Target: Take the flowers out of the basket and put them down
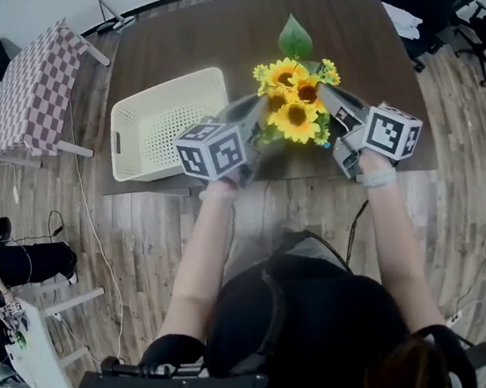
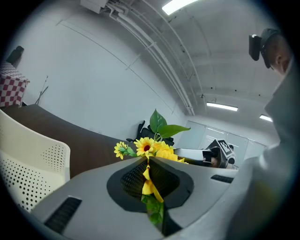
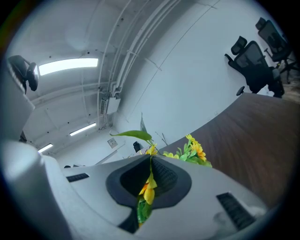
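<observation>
Dark brown worktop (image 1: 205, 38) across the top of the head view, above a wood-plank floor (image 1: 186, 232). On its left part, a cream perforated basket (image 1: 167, 123).

Stretched forward side by side, the left forearm (image 1: 200, 256) and right forearm (image 1: 396, 239), bare, with the wrists at the worktop's near edge. Angled inward to the right, the left gripper (image 1: 249, 119); angled inward to the left, the right gripper (image 1: 331, 106). Both close to level, meeting the bunch from either side.

Between them the flowers (image 1: 295, 102): yellow sunflowers with one large green leaf upright at the back. Out of the basket, just to its right, over the worktop; touching it or not, cannot tell.

In the left gripper view, fingers (image 2: 129, 180) pressed together on a yellow petal and green leaves. In the right gripper view, fingers (image 3: 169, 178) likewise clamped on yellow petals and greenery.
</observation>
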The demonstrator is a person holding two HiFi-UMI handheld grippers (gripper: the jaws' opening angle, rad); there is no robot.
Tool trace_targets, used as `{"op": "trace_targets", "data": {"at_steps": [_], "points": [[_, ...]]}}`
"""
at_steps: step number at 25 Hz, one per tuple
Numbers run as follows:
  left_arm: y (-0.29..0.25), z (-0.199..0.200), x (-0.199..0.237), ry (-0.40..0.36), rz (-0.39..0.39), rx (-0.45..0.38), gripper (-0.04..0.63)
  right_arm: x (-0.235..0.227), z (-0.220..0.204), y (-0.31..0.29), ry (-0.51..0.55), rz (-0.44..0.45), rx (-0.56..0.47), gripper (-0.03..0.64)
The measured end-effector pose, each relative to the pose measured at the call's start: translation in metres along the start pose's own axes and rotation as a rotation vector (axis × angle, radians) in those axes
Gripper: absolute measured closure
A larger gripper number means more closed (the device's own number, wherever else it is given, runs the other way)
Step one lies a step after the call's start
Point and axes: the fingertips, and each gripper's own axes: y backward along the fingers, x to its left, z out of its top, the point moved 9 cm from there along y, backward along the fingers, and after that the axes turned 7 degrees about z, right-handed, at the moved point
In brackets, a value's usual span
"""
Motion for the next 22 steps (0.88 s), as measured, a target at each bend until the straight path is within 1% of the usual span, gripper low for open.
{"op": "trace_targets", "data": {"at_steps": [3,7,14,22], "points": [[-0.011,-0.009,-0.003,-0.005,-0.005,0.016,0.586,-0.013,-0.005,0.008,-0.017,-0.013,0.003,0.617],[-0.021,-0.019,-0.001,0.009,-0.007,0.044,0.586,-0.025,-0.013,0.014,-0.038,-0.040,0.006,0.617],[-0.043,-0.050,-0.008,0.028,-0.003,0.098,0.586,-0.054,-0.031,0.034,-0.081,-0.073,0.023,0.617],[-0.059,-0.074,0.000,0.067,0.022,0.130,0.586,-0.078,-0.042,0.032,-0.112,-0.089,0.050,0.617]]}}
